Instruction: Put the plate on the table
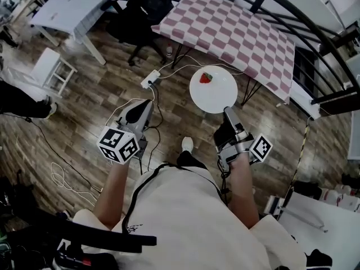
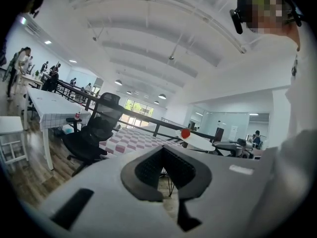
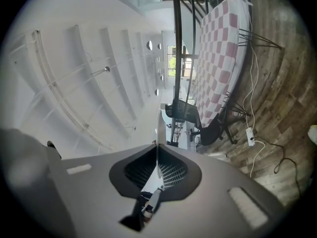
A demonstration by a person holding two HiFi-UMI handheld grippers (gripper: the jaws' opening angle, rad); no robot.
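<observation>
Right gripper [image 1: 228, 110] pinching white plate [image 1: 216, 94] by its rim, strawberry [image 1: 206, 77] on it, left gripper [image 1: 147, 103] closed and empty, checkered table [image 1: 236, 32] beyond.

Wood-plank floor [image 1: 84, 111] — black office chair [image 1: 140, 16] beside white desk [image 1: 79, 1].

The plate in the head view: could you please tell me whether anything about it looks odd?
Only that the plate hangs over the floor, pinched at its near rim by the right gripper alone, with a strawberry off-centre on it. Nothing is spilled or broken.
</observation>
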